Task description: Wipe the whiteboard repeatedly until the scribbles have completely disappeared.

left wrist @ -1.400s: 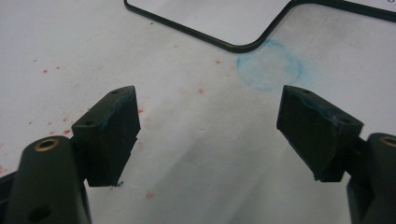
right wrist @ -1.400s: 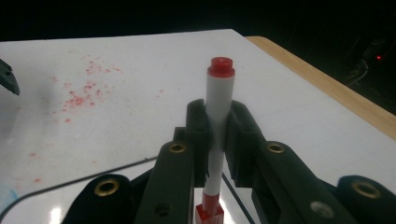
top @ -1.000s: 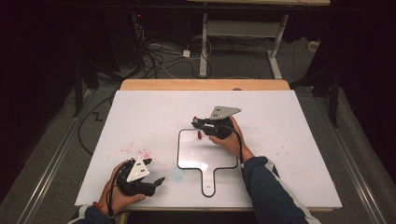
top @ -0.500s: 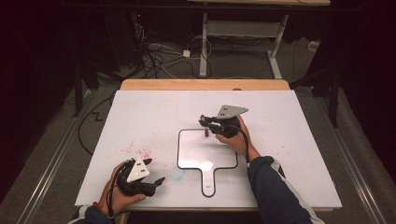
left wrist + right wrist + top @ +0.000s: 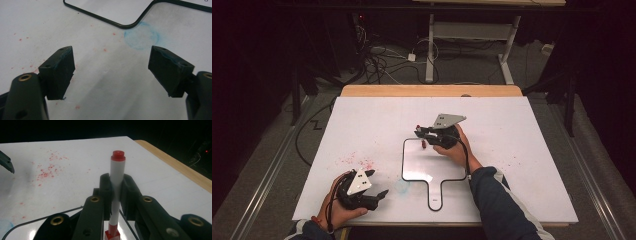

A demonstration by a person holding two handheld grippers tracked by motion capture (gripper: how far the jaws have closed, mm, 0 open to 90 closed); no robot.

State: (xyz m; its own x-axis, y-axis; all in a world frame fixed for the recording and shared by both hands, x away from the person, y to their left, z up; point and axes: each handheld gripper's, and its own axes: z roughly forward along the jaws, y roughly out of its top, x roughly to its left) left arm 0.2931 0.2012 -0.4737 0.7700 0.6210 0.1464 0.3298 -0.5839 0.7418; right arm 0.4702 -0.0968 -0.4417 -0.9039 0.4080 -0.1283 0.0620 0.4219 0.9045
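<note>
My right gripper [image 5: 424,136] is shut on a white marker with red ends [image 5: 117,173], held upright between the jaws over the far edge of a small handled whiteboard [image 5: 432,160]. The marker [image 5: 424,144] shows as a small red tip below the jaws in the high view. Near the table's front left, my left gripper [image 5: 377,184] rests open, its jaws [image 5: 111,72] wide apart above the bare white sheet with nothing between them. The whiteboard's black rim [image 5: 125,25] lies just beyond those jaws.
A white sheet [image 5: 362,125] covers the wooden table [image 5: 432,90]. Red speckles [image 5: 357,161] and a faint blue ring [image 5: 142,37] mark it near the left gripper. Cables and desk legs [image 5: 430,45] stand on the floor beyond the table's far edge.
The right gripper with the marker has lifted slightly and shifted right along the whiteboard's far edge. The left gripper has stayed put.
</note>
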